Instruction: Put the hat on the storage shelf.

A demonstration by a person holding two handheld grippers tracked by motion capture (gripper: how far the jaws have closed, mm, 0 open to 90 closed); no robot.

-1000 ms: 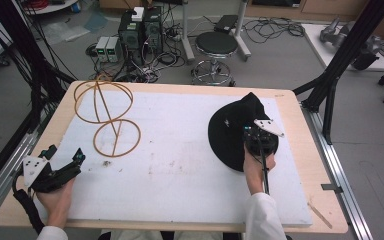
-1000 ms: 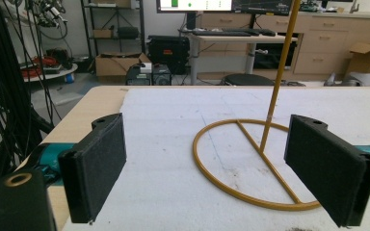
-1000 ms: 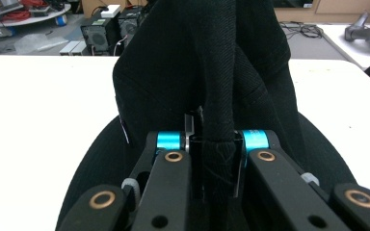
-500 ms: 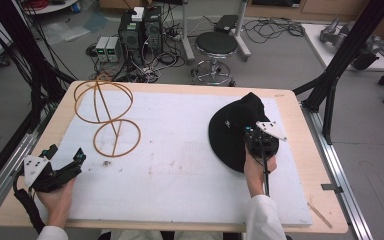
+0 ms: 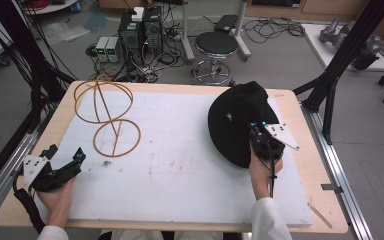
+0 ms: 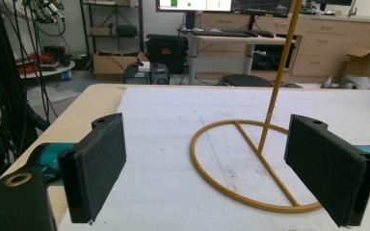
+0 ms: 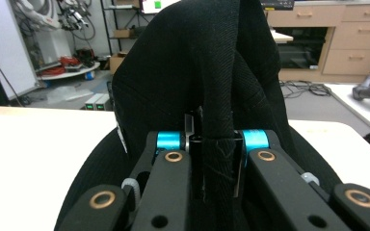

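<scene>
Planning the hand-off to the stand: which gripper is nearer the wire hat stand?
Left. The left gripper sits open just short of the wire hat stand, whose base ring lies ahead of its jaws. The right gripper is across the table, shut on the black hat.

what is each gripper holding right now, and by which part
The right gripper is shut on the black hat, pinching a fold of its near edge. The left gripper holds nothing; its fingers stand open.

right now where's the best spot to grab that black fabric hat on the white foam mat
Grip the black fabric hat by its near brim edge, coming from the person's side, low along the white foam mat. The brim is a thin fold that two jaws can pinch; the crown is soft and bulky. The right gripper is shut on that fold.
</scene>
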